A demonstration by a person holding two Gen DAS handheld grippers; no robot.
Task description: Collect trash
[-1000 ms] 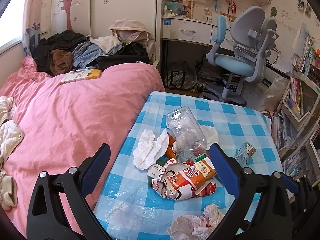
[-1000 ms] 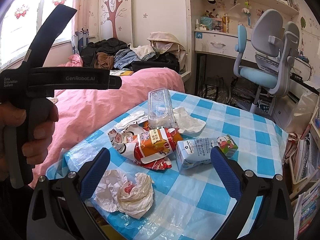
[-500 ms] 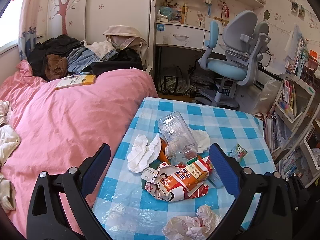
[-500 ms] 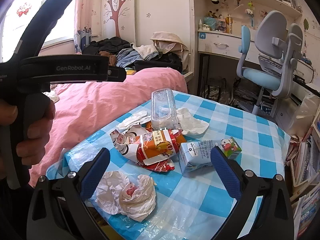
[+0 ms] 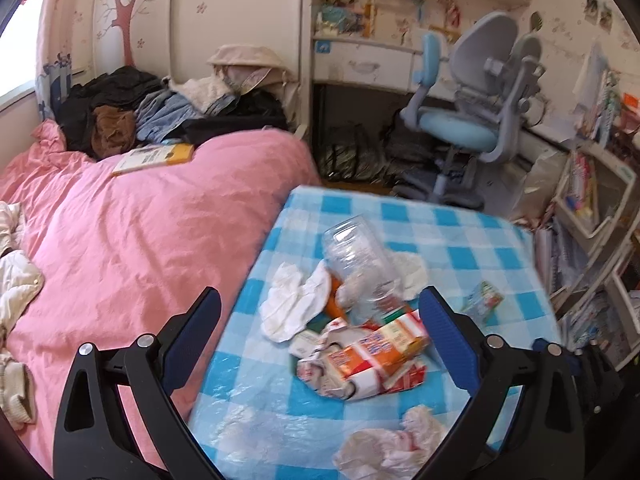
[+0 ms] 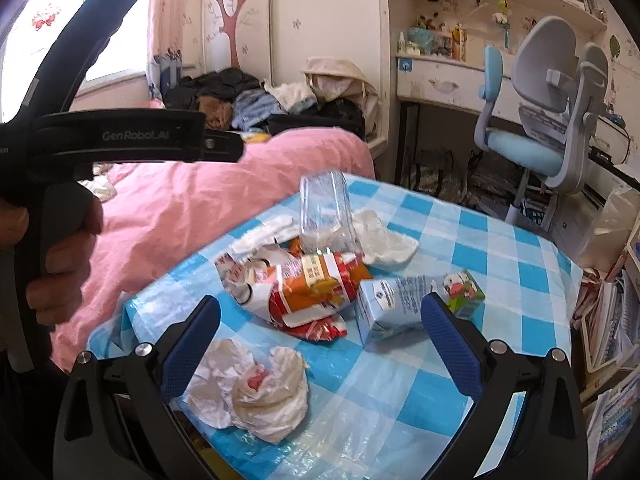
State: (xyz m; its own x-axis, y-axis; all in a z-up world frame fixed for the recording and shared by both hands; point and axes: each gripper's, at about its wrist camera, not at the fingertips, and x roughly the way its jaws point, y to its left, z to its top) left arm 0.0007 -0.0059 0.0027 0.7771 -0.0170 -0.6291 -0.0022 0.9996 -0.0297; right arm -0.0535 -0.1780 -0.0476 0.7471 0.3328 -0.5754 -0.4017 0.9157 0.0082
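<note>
Trash lies on a blue checked table (image 5: 460, 236) (image 6: 500, 248). A clear plastic bottle (image 5: 358, 264) (image 6: 326, 212) rests on an orange-and-red crumpled wrapper (image 5: 368, 356) (image 6: 304, 284). White tissues (image 5: 294, 300) (image 6: 384, 236) flank the bottle. A crumpled tissue wad (image 5: 394, 444) (image 6: 256, 388) sits near the front edge. A pale blue milk carton (image 6: 396, 308) lies beside a small green drink box (image 5: 482, 304) (image 6: 464, 292). My left gripper (image 5: 320, 328) hovers open above the pile. My right gripper (image 6: 320, 332) is open too, with nothing between its fingers.
A pink bed (image 5: 132, 240) borders the table's left side, with piled clothes (image 5: 160, 112) and a book (image 5: 154, 156) on it. A blue desk chair (image 5: 476, 120) and a desk stand behind. Shelves of books (image 5: 592, 208) line the right. A hand (image 6: 60, 256) holds the left gripper's handle.
Both views have drifted slightly back and left, so the trash pile sits a little farther right in frame. No item on the table has moved, and both grippers stay open.
</note>
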